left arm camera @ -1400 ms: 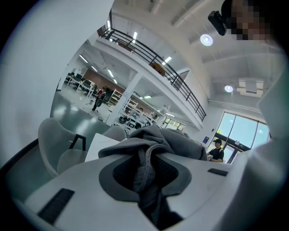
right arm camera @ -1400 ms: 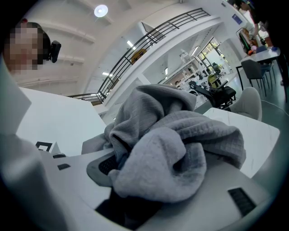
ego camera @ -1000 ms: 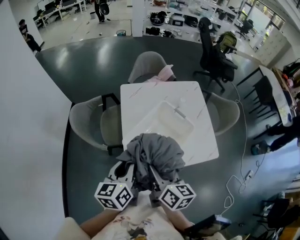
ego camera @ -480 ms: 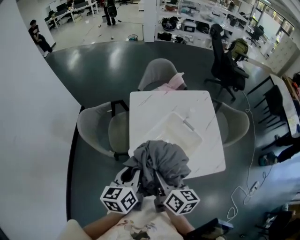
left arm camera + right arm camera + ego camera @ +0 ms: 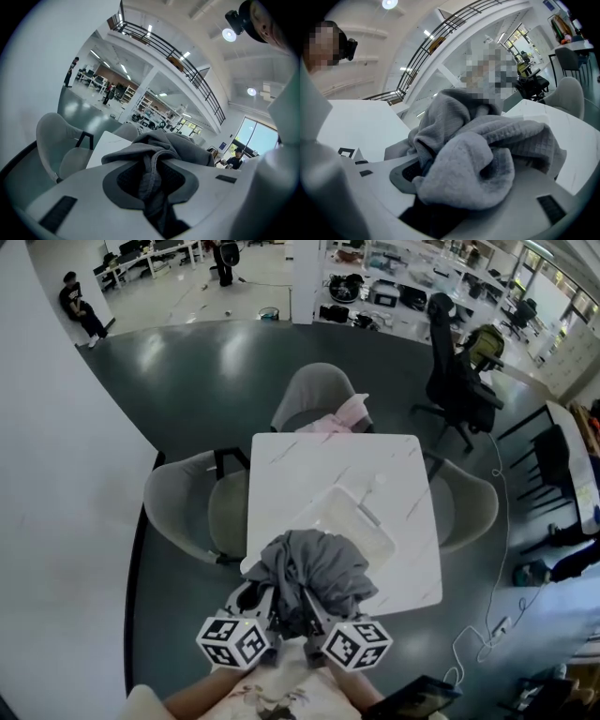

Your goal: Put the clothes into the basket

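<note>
A bunched grey garment hangs in the air over the near edge of the white table, held up by both grippers. My left gripper is shut on a fold of the grey garment that runs down between its jaws. My right gripper is shut on a thick wad of the grey garment. The white basket lies on the table just beyond the garment, partly hidden by it. A pink garment lies on the far chair.
Grey chairs stand left, far and right of the table. A black office chair stands at the back right. Cables lie on the dark floor at the right. A white wall runs along the left.
The head view has shifted a little, so the table sits slightly differently in frame. Both grippers still hold the garment in the same place over the table's near edge.
</note>
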Available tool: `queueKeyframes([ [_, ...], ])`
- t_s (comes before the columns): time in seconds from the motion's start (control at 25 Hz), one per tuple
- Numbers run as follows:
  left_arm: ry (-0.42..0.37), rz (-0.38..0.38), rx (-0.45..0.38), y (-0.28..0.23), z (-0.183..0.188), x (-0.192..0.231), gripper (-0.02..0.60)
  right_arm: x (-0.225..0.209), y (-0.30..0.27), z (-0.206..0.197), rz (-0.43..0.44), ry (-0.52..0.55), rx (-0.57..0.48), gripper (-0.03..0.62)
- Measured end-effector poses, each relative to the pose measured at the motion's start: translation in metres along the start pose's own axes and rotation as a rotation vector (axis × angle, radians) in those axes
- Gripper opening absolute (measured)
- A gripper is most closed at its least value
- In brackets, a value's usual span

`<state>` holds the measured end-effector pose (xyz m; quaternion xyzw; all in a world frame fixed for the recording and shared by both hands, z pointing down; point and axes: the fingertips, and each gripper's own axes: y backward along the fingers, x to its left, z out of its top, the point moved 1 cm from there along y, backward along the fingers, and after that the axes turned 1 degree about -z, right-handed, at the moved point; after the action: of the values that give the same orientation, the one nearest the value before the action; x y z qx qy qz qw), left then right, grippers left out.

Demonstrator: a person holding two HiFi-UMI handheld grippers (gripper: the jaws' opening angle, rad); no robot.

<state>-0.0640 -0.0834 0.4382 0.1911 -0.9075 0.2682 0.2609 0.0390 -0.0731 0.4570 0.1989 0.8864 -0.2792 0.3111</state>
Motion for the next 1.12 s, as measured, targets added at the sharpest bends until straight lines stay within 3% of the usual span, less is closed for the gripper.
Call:
queueKeyframes([
  [0.64,-0.016,-0.022,0.158,-0.074,-0.031,-0.006,0.074,-0.073,-0.016,0.016,-0.079,0.0,0.06,0.255],
  [1.12,-0.012,0.058,0.21,-0.092,-0.051,0.024,0.074,-0.098,-0.043,-0.003,-0.102,0.005,0.125,0.258],
])
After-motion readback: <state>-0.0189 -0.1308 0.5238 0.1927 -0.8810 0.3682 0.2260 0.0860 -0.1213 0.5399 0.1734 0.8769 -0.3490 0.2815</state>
